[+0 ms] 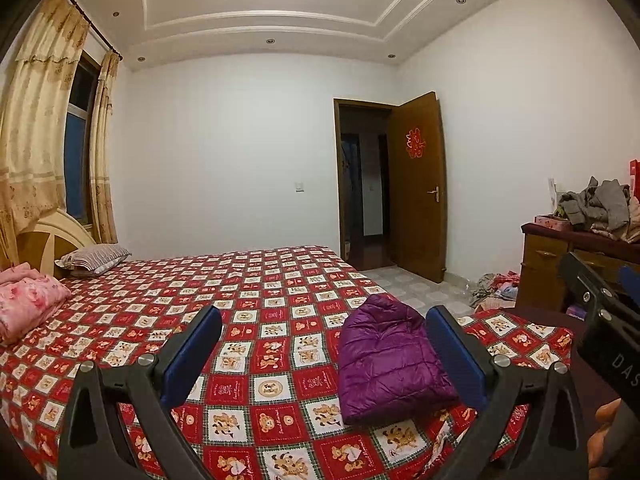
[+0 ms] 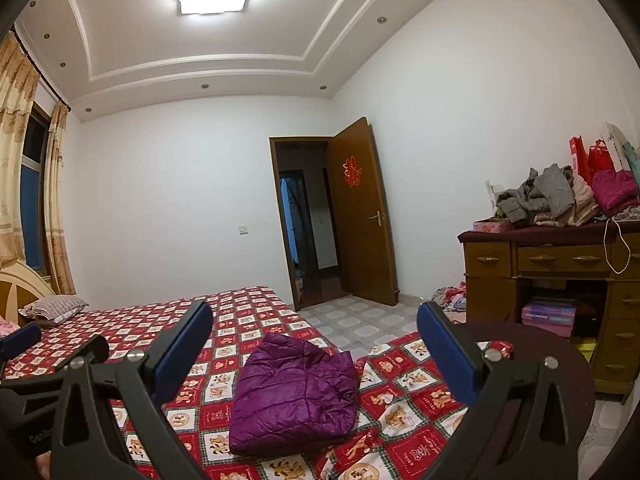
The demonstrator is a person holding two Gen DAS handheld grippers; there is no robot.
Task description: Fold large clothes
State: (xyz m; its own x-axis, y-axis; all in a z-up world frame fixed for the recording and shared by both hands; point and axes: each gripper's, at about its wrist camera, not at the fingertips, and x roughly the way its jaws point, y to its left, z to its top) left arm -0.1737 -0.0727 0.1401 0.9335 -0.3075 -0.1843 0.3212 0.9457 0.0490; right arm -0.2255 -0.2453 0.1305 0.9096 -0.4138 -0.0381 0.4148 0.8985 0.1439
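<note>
A purple quilted jacket [image 1: 390, 364] lies folded into a compact bundle on the red patterned bedspread [image 1: 256, 304], near the bed's foot corner. It also shows in the right wrist view [image 2: 294, 394]. My left gripper [image 1: 324, 320] is open and empty, held above the bed with the jacket just inside its right finger. My right gripper [image 2: 316, 316] is open and empty, held above the jacket. The right gripper's body shows at the right edge of the left wrist view [image 1: 600, 312].
A folded pink quilt [image 1: 28, 304] and a striped pillow [image 1: 94, 258] lie by the headboard. A wooden dresser [image 2: 560, 276] piled with clothes [image 2: 560, 200] stands at the right. Loose clothes [image 2: 452, 298] lie on the tiled floor by the open door [image 2: 360, 216].
</note>
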